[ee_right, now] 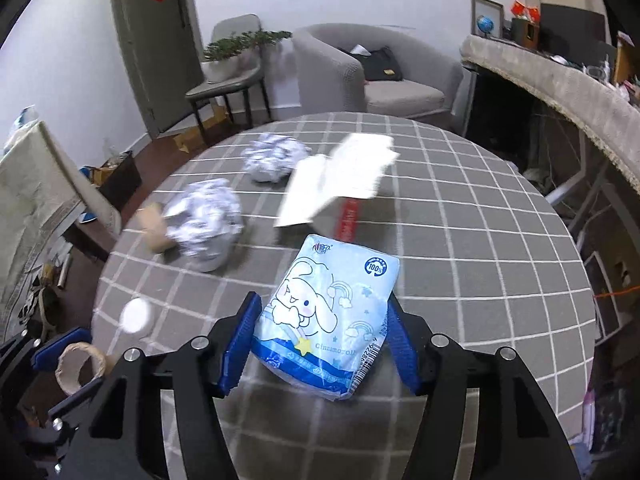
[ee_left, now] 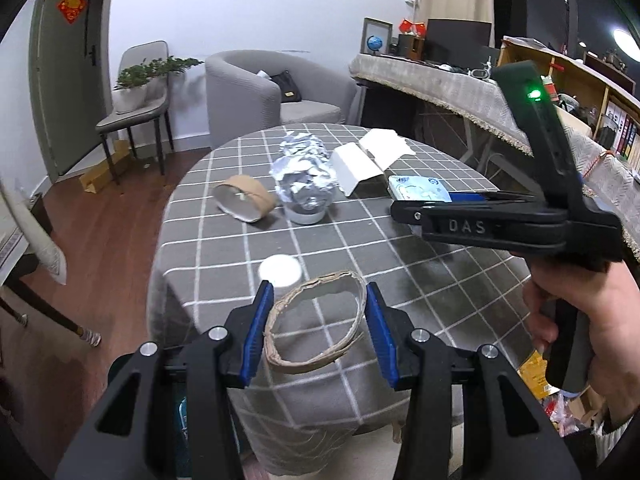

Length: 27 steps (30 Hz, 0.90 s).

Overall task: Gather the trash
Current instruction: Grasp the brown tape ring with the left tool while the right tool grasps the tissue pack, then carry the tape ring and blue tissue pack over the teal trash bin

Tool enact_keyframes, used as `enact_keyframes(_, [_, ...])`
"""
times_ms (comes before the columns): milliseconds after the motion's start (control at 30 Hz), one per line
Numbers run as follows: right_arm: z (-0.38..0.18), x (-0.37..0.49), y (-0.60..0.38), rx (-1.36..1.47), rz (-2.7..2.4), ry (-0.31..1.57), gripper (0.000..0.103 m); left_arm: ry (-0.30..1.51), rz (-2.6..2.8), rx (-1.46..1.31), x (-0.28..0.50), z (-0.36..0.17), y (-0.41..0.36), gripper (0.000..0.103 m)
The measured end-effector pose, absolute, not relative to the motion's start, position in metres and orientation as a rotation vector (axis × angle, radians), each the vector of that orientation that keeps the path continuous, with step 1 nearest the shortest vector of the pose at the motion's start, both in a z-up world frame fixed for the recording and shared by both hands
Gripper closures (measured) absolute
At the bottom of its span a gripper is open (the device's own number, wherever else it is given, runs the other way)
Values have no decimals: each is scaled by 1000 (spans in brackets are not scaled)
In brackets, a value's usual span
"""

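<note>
My left gripper is shut on a brown cardboard tape ring, held above the near edge of the round table. The ring also shows in the right wrist view. My right gripper is shut on a light blue tissue pack and holds it above the table; the pack also shows in the left wrist view. On the table lie a second cardboard ring, two crumpled foil balls, a white lid and folded white cardboard.
A grey armchair and a chair with a potted plant stand behind the table. A long cloth-covered counter runs along the right. A red strip lies under the white cardboard.
</note>
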State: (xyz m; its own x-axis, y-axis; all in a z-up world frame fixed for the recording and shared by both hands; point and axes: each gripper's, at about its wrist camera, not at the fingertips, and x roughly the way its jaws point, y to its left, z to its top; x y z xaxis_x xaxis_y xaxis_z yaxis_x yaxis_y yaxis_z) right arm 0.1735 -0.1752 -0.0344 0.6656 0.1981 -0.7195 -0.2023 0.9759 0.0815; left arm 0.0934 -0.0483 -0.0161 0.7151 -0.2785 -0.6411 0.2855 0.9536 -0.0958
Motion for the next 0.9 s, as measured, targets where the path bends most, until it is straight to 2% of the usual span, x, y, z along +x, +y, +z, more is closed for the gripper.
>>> enact_keyframes(400, [-20, 140, -144, 36, 395, 763, 41, 683, -206, -24, 70, -10, 0, 54])
enact_keyframes(900, [-9, 125, -87, 53, 545, 713, 41, 688, -73, -103, 61, -29, 81, 54])
